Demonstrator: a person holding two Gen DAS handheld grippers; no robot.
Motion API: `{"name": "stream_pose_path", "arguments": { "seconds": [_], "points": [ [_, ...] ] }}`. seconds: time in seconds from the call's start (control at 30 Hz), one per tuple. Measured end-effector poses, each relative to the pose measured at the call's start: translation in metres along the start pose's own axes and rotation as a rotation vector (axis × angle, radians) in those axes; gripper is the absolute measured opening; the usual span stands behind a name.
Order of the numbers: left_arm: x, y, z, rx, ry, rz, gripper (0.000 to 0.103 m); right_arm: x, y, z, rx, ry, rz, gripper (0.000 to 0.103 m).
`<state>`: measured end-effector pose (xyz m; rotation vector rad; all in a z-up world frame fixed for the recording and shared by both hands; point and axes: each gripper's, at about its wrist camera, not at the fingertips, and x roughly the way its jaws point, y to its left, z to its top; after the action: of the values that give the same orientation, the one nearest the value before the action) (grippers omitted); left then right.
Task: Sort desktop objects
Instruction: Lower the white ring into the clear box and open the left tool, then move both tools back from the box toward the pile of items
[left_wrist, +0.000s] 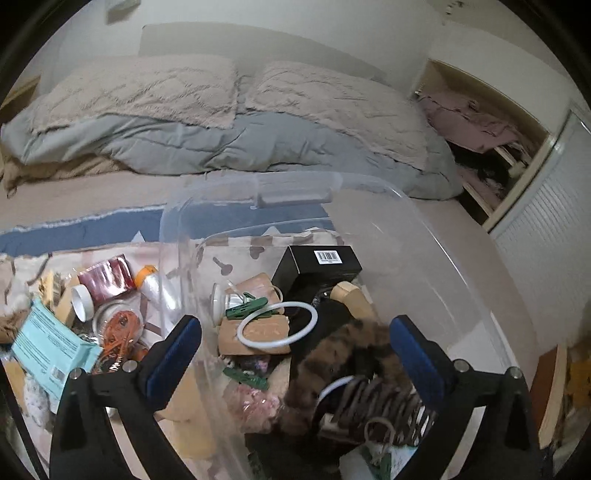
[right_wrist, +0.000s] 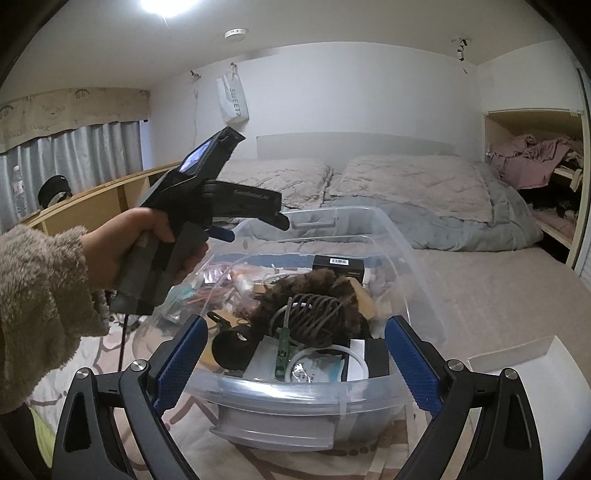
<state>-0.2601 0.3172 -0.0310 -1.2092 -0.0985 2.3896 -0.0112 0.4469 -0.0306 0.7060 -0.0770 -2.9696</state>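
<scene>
Both jaw pairs stand apart, empty. Left gripper hovers inside the clear plastic storage bin; dropping lower risks snagging the brown furry hair claw or thin white ring.

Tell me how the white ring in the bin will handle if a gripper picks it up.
The white ring looks thin and hollow, so probably very light. It lies flat across a cardboard piece, leaving little edge to pinch; pads may slide off its smooth, rounded rim. Set on edge, it would likely roll.
</scene>
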Motion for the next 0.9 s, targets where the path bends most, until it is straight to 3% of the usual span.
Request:
{"name": "stream_pose_path", "arguments": {
  "seconds": [0.07, 0.43, 0.9],
  "points": [
    [-0.009, -0.004, -0.005, 0.027, -0.008, 0.027, 0.102, -0.002, 0.002, 0.002, 0.002, -0.002, -0.002, 0.097],
    [-0.060, -0.009, -0.030, 0.043, -0.066, -0.044, 0.102, -0.023, 0.013, 0.021, 0.005, -0.043, -0.029, 0.097],
    [-0.136, -0.014, -0.078, 0.108, -0.151, -0.019, 0.102, -0.056, 0.019, 0.031, 0.045, -0.098, -0.049, 0.097]
  ]
}}
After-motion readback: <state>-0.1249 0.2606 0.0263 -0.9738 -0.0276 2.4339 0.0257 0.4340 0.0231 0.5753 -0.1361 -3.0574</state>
